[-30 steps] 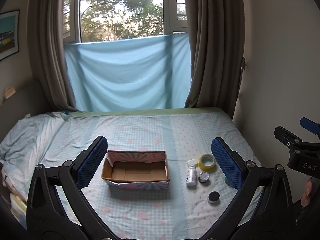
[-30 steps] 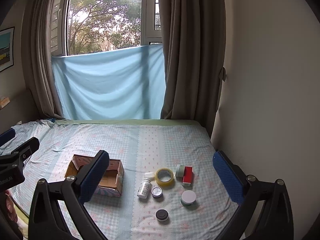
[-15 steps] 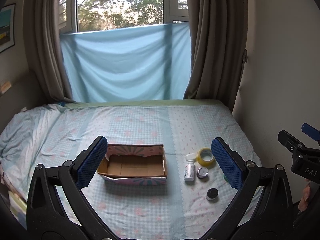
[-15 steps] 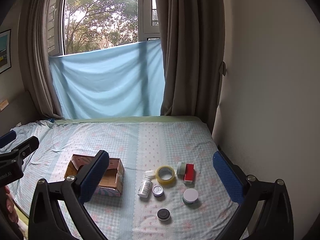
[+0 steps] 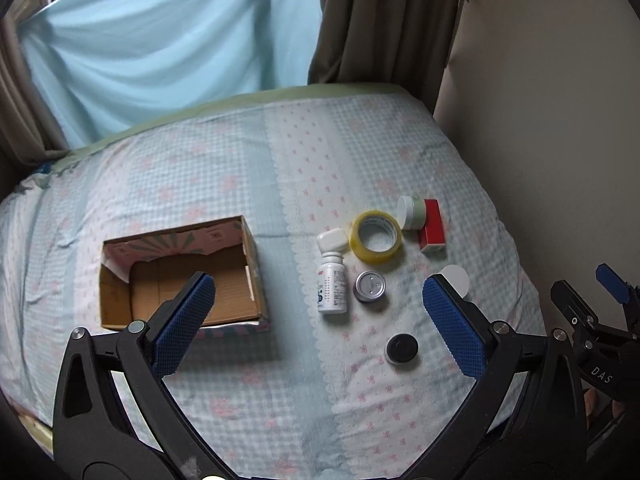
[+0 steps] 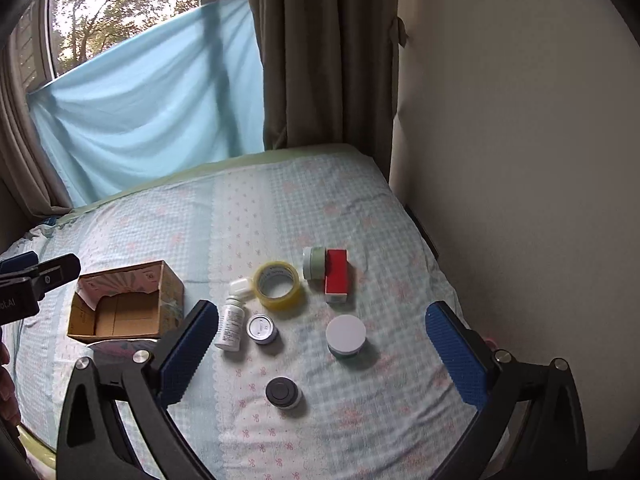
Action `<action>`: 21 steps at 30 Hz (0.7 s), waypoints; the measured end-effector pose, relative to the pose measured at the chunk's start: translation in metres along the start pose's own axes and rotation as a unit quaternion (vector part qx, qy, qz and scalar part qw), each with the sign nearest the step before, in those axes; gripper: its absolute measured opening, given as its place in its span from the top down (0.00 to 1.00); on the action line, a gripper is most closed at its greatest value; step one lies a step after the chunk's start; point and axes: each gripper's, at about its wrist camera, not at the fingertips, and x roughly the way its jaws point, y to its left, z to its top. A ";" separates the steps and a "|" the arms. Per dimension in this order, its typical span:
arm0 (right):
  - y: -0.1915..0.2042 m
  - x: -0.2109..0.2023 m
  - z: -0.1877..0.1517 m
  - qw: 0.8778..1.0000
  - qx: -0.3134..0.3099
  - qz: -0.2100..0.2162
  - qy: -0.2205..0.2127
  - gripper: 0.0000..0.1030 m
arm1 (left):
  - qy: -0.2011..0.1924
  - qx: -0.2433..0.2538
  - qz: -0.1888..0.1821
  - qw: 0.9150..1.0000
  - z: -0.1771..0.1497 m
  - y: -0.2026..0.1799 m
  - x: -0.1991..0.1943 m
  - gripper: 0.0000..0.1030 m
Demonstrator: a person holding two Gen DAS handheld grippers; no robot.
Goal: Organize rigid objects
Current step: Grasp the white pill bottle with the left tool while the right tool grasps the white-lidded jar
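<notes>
An open cardboard box (image 5: 180,276) (image 6: 124,306) sits on the bed at the left, empty. To its right lie a white bottle (image 5: 331,280) (image 6: 231,322), a yellow tape roll (image 5: 375,236) (image 6: 278,285), a silver-lidded tin (image 5: 370,286) (image 6: 262,329), a black-lidded jar (image 5: 401,349) (image 6: 283,393), a white-lidded jar (image 6: 345,336), a green jar (image 5: 412,213) (image 6: 314,263) and a red box (image 5: 432,227) (image 6: 337,276). My left gripper (image 5: 316,320) is open and empty above the bed. My right gripper (image 6: 320,352) is open and empty over the jars.
The bed (image 5: 280,152) has a checked blue sheet. A wall (image 6: 520,160) runs close along its right side. Curtains (image 6: 320,60) and a blue cloth (image 6: 152,120) hang behind it. The left gripper's body shows at the right wrist view's left edge (image 6: 36,276).
Both grippers have moved forward and tilted down toward the bed, so the box and small objects look larger and nearer. Both stay open. Nothing on the bed has moved.
</notes>
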 end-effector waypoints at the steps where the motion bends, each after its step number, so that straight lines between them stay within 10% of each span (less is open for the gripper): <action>1: -0.006 0.014 -0.002 1.000 0.005 -0.005 0.008 0.00 | 0.015 0.006 -0.003 1.000 0.002 -0.005 0.019 0.00; 12: -0.035 0.169 -0.050 0.989 0.048 -0.043 0.133 0.00 | 0.186 0.080 0.029 0.979 -0.012 -0.025 0.217 0.05; 21: -0.036 0.258 -0.065 0.974 0.076 -0.040 0.211 0.00 | 0.273 0.105 0.042 0.955 -0.029 -0.015 0.307 0.08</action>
